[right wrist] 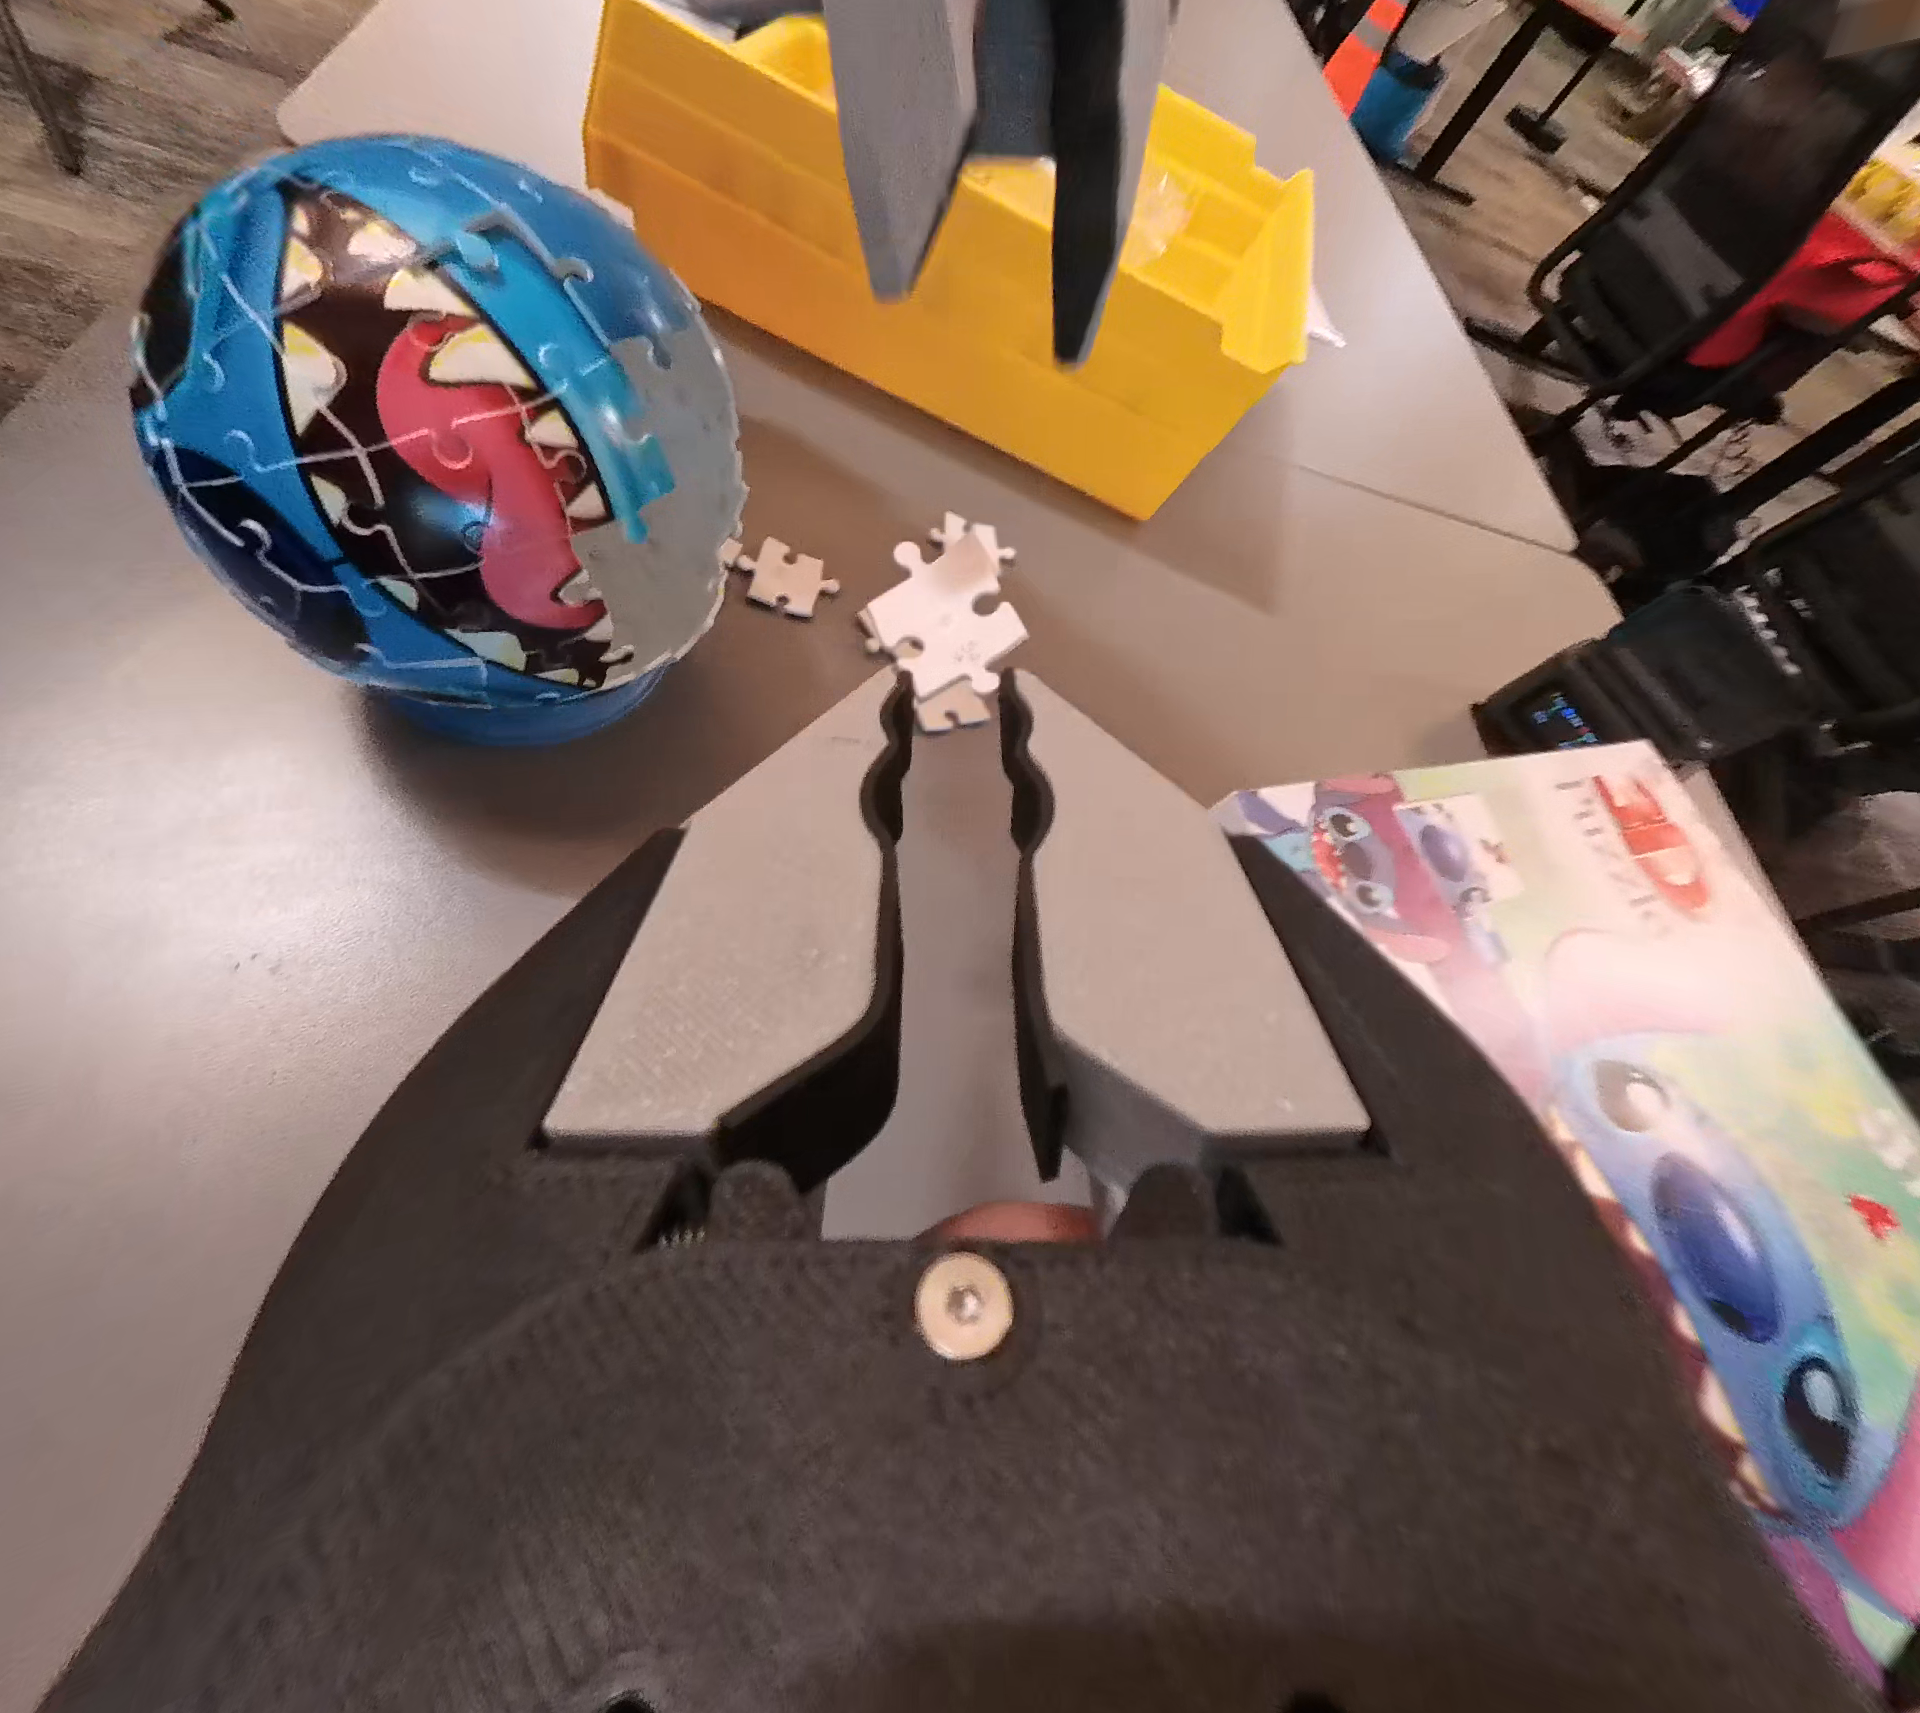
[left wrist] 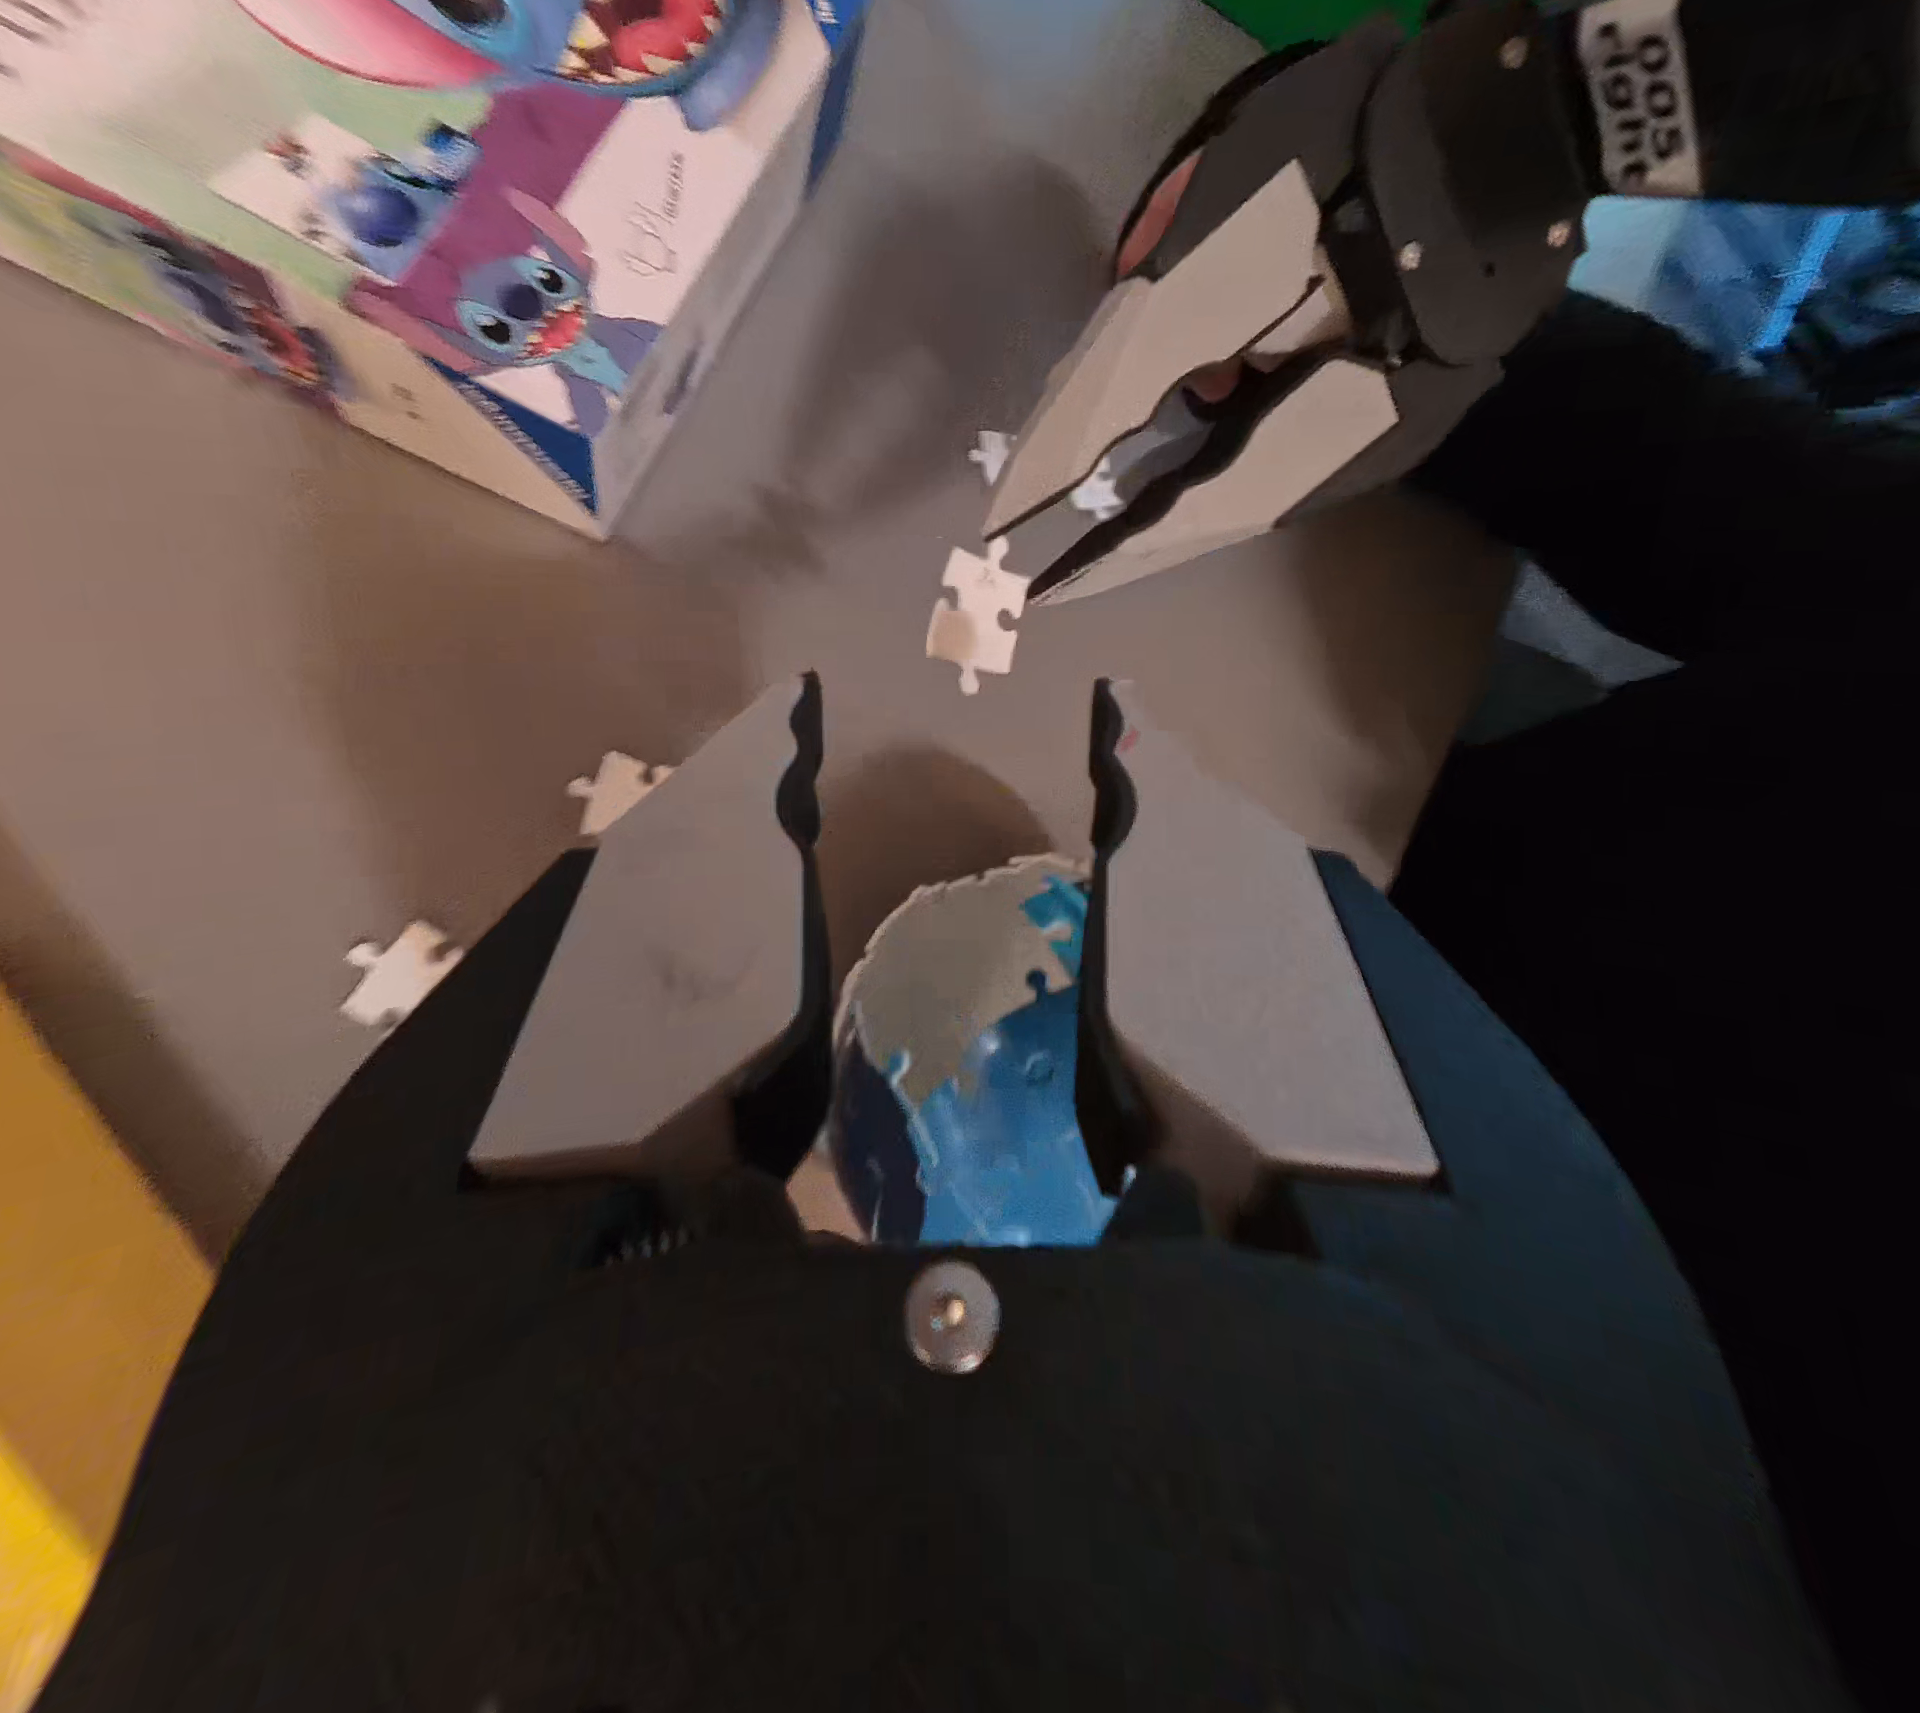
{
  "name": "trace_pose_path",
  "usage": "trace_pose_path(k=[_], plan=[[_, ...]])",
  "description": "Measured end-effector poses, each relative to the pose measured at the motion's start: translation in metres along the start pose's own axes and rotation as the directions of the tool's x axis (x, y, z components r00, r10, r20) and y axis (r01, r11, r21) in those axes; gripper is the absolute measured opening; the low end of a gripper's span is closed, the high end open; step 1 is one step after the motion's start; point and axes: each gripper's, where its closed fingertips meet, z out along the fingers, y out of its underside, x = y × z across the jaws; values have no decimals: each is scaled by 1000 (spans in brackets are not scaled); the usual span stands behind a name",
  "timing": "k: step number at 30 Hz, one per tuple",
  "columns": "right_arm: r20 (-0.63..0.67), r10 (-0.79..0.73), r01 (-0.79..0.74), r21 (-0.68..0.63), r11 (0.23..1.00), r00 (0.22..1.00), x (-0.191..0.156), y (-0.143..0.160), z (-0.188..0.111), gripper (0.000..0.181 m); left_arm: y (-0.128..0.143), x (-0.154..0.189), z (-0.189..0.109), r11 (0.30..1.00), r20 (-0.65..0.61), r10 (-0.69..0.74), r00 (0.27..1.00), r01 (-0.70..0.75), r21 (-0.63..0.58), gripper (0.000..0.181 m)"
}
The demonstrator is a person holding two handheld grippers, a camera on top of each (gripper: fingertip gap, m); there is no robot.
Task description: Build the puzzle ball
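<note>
The ball (right wrist: 416, 437), a glossy blue shell of interlocked curved pieces printed with teeth and a pink tongue, sits on a blue stand on the smooth grey worktop (right wrist: 208, 884), one grey patch unfinished. The right gripper (right wrist: 954, 687) is clenched on a white piece (right wrist: 945, 624) above loose pieces (right wrist: 790, 577). The left gripper (left wrist: 956, 687) hangs released over the ball. A yellow bin (right wrist: 987, 333) and box (right wrist: 1610, 1092) flank the open middle.

Yellow bin (right wrist: 1039, 333) behind loose pieces (right wrist: 795, 580)
</note>
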Motion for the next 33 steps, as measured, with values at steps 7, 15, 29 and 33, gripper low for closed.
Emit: trace_pose_path(k=[7, 15, 29, 33], plan=[[-34, -31, 31, 28, 999, 999, 4, -15, -14, 13, 5, 10, 31, 995, -136, -72, 988, 62, -73, 52], [-23, -35, 36, 28, 999, 999, 4, -13, -13, 13, -1, 14, 31, 996, -218, -82, 972, 77, -34, 38], [25, 98, -100, 101, 990, 995, 13, -24, -14, 12, -9, 13, 18, 995, -252, 11, 968, 14, 100, 0], [146, 238, -260, 160, 952, 960, 17, -37, -16, 12, -16, 10, 10, 982, -143, 114, 983, -90, 169, 0]])
